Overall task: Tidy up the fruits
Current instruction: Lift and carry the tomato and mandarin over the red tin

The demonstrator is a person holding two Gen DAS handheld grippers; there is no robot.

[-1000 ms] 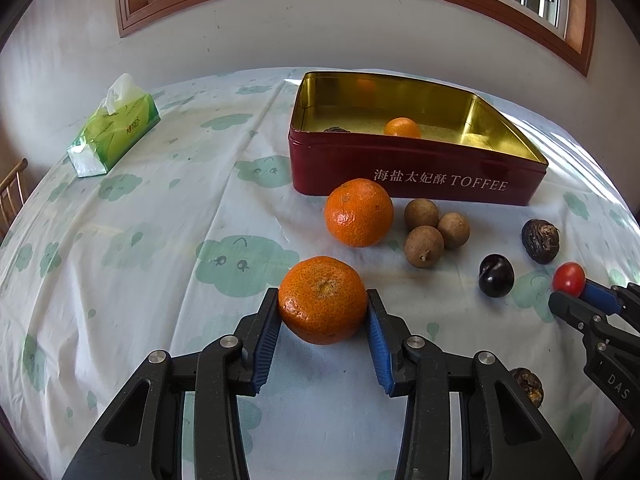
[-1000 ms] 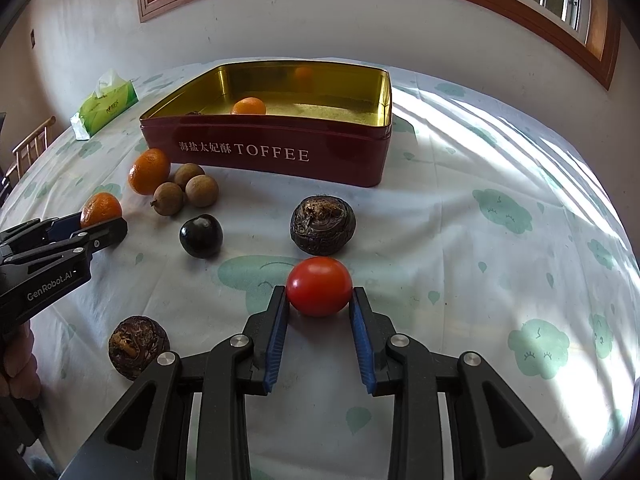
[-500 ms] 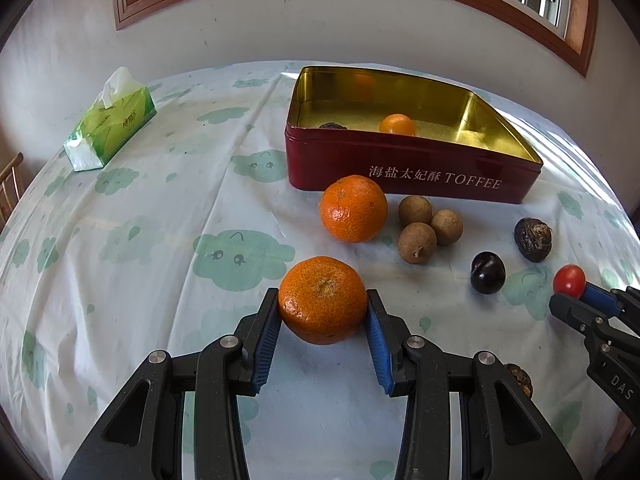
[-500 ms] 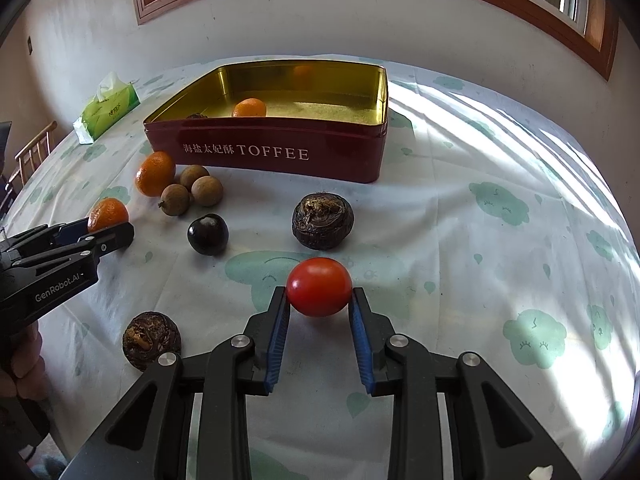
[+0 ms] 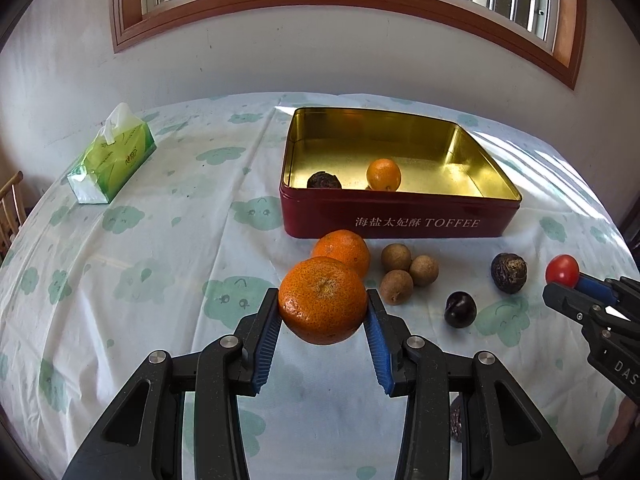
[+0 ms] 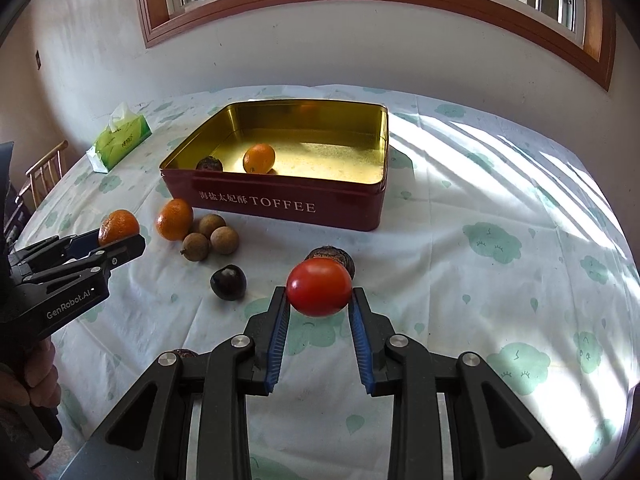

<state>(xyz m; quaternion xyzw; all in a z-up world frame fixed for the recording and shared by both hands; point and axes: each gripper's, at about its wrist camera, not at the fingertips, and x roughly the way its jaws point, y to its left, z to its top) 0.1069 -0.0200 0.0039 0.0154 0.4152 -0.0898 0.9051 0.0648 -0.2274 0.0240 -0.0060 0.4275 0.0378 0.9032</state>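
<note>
My left gripper (image 5: pixel 322 304) is shut on a big orange (image 5: pixel 322 299) and holds it above the table; it also shows in the right wrist view (image 6: pixel 118 227). My right gripper (image 6: pixel 319 294) is shut on a red tomato (image 6: pixel 319 286), lifted above the cloth; it also shows in the left wrist view (image 5: pixel 562 270). The red toffee tin (image 5: pixel 400 222) stands open behind, holding a small orange (image 5: pixel 383 174) and a dark wrinkled fruit (image 5: pixel 324 181). On the cloth lie a second orange (image 5: pixel 348 246), three brown longans (image 5: pixel 404 272), a dark plum (image 5: pixel 460 309) and a dark wrinkled fruit (image 5: pixel 508 273).
A green tissue pack (image 5: pixel 112 160) lies at the far left of the round table. A wooden chair (image 6: pixel 46 168) stands beyond the left edge. Another dark wrinkled fruit (image 6: pixel 182 354) lies near the front, partly hidden behind my right gripper. The wall and window are behind.
Both grippers have risen off the cloth with their fruits; the orange and the tomato now hang above the table, and the tin's inside shows more.
</note>
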